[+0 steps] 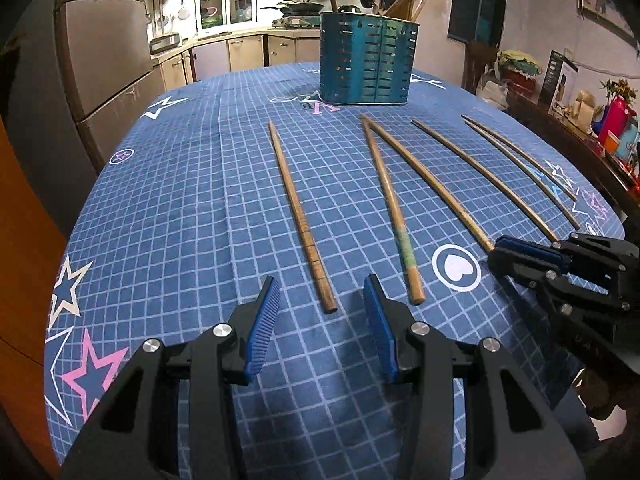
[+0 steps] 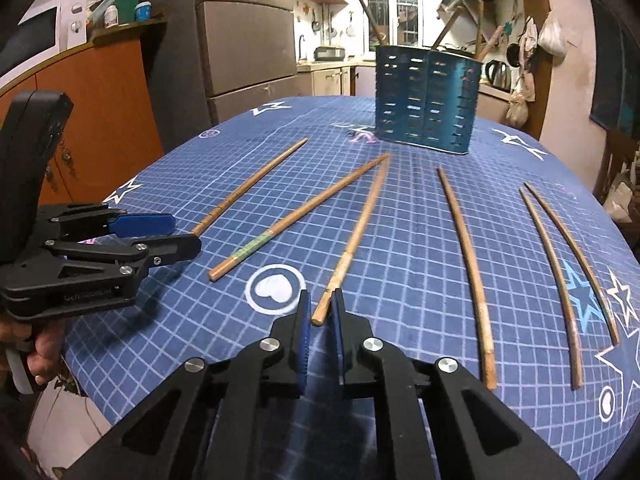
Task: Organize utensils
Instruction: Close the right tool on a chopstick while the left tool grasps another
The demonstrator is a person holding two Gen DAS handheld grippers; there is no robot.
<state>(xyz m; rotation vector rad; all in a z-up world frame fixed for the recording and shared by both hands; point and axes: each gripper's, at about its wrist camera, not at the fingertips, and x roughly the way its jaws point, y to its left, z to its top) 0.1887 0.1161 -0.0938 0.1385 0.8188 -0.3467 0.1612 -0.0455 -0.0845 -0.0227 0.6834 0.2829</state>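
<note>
Pickup step: right gripper [image 2: 321, 314] fingers clamp a chopstick [image 2: 357, 232] end; left gripper [image 1: 322, 316] fingers part-open, empty; next, lift into the slotted holder [image 2: 426, 100].

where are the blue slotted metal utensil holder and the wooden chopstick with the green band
blue slotted metal utensil holder [image 1: 366, 60], left wrist view, front wall
wooden chopstick with the green band [image 1: 406, 246], left wrist view, green band

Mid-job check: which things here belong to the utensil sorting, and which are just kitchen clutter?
Job:
six chopsticks on the tablecloth
blue slotted holder
right claw, shut on one chopstick's end
left claw, open

Clutter:
fridge
kettle
microwave
</note>
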